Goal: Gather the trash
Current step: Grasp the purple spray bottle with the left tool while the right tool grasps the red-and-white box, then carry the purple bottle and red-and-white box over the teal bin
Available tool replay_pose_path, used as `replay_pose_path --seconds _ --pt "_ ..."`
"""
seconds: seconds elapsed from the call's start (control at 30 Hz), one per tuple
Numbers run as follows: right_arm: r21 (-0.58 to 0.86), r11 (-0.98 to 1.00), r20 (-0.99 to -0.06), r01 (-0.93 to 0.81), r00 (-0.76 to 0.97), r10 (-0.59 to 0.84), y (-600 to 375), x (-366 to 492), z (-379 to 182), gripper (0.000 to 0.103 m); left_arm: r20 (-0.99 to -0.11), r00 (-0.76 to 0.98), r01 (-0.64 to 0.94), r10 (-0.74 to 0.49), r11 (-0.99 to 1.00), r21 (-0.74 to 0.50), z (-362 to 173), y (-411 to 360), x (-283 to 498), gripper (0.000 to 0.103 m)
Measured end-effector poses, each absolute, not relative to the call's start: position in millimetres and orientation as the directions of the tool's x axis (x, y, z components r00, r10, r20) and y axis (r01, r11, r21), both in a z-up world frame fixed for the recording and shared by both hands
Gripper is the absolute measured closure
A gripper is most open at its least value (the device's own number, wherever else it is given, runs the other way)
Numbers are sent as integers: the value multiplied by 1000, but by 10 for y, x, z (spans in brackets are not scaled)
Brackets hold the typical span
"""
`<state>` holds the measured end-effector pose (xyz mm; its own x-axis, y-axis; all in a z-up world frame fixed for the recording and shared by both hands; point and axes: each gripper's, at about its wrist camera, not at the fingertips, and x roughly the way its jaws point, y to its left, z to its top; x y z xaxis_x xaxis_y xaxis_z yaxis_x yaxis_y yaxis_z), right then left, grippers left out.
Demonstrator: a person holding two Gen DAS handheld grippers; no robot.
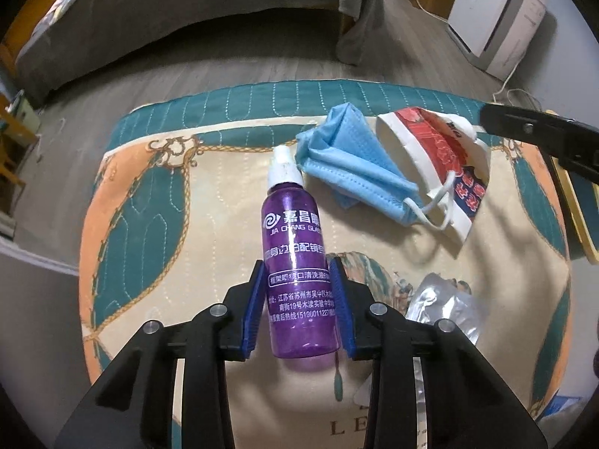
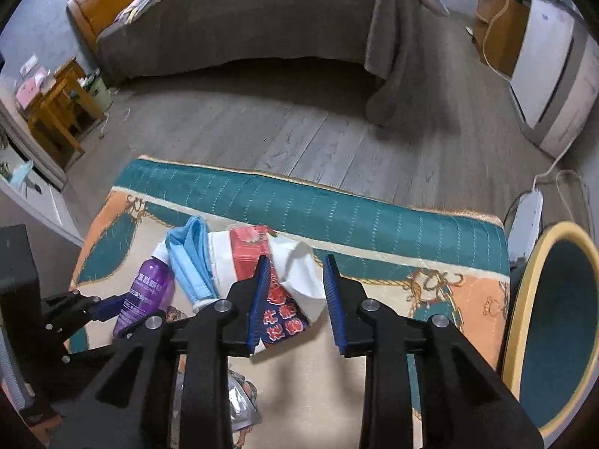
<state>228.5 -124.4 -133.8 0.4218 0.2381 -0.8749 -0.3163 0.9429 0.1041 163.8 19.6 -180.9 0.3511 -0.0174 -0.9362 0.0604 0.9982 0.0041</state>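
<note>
We hold the left gripper (image 1: 299, 307) around the purple spray bottle (image 1: 299, 273), which lies on its side on the quilted cloth (image 1: 149, 202). The blue pads (image 1: 252, 310) stand on both sides of the lower body of the bottle and seem to press it, so we judge that the bottle is gripped, although the contact on the right side is not fully clear.

The risk we see here is slipping. The bottle is round and smooth, and the pads take it near the bottom end, so the white cap end may drop or the bottle may turn between the jaws when we lift.

Our right gripper (image 2: 295, 299) has its jaws apart and holds nothing. It hangs over the red and white paper bag (image 2: 277, 310), and the bag shows between the jaws but no pad presses on it. The bag is thin and crumpled, so a closing may catch only one fold. The blue face mask (image 1: 355, 176) lies against the bag, and its ear loop (image 1: 438, 205) rests on the bag, so it may come up together with it.

A silver foil wrapper (image 1: 445, 303) lies just beside the left gripper. A round teal bin (image 2: 554, 333) stands beside the cloth, on the right.
</note>
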Motion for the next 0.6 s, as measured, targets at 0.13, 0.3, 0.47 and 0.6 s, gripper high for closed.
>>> replay_pose_path --seconds 0.13,0.3,0.47,0.6 --pt "84 946 -912 -314 358 200 -1222 2294 -1567 78 -928 372 66 -20 998 5 -1738 238 1597 68" --pt "99 948 -906 -303 367 212 -1310 2217 -1492 95 -902 432 76 -3 997 33 -1532 219 1560 69" --pt "112 954 -893 -279 393 220 -1525 2084 -1286 101 -855 519 109 -30 994 31 -1200 14 1525 70" --pt "121 960 -881 -254 417 222 -1811 1958 -1131 101 -818 570 142 -79 990 4 -930 -214 1455 70"
